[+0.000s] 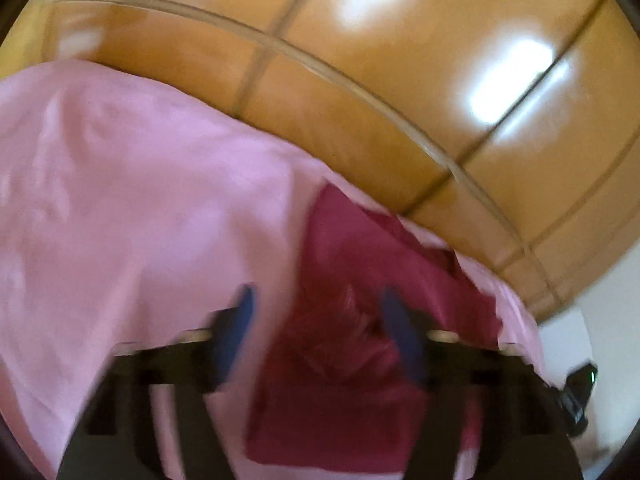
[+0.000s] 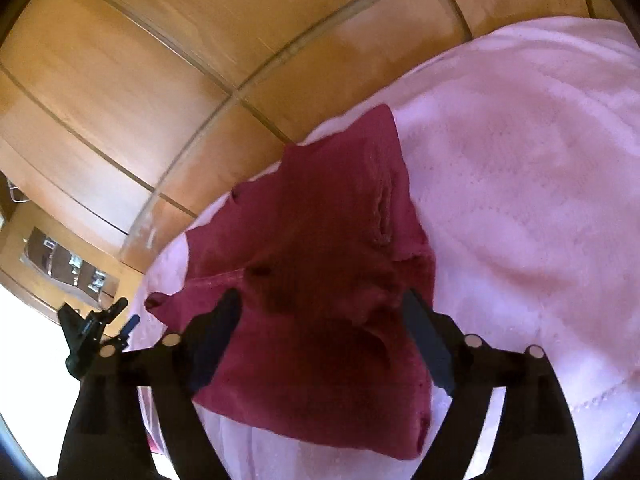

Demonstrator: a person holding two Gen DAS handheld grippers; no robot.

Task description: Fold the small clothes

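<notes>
A wall of glossy orange-brown wooden panels (image 2: 132, 92) fills the background in both wrist views, and below it spreads a pale pink sheet (image 2: 540, 200) that serves as the work surface. On that sheet lies the dark red garment (image 2: 320, 272), already doubled over into a rough block with a ribbed hem showing along its far right side.

The right gripper (image 2: 320, 316) hangs just above the near half of the garment with its jaws spread wide, one finger to each side of the cloth and neither pad pressing on it. Seen from here, the garment's long axis runs straight ahead and away from the gripper, toward the panels, with its far corner pointing up at the sheet's edge.

The left gripper (image 1: 316, 308) also stands wide and grips nothing; its view is smeared by motion. The dark red garment (image 1: 348, 320) sits between and ahead of its fingers too, stretching forward and to the right.

Both grippers look about equally near. Any next fold would probably bring the far end back toward them, so each would need an edge at its own side.
</notes>
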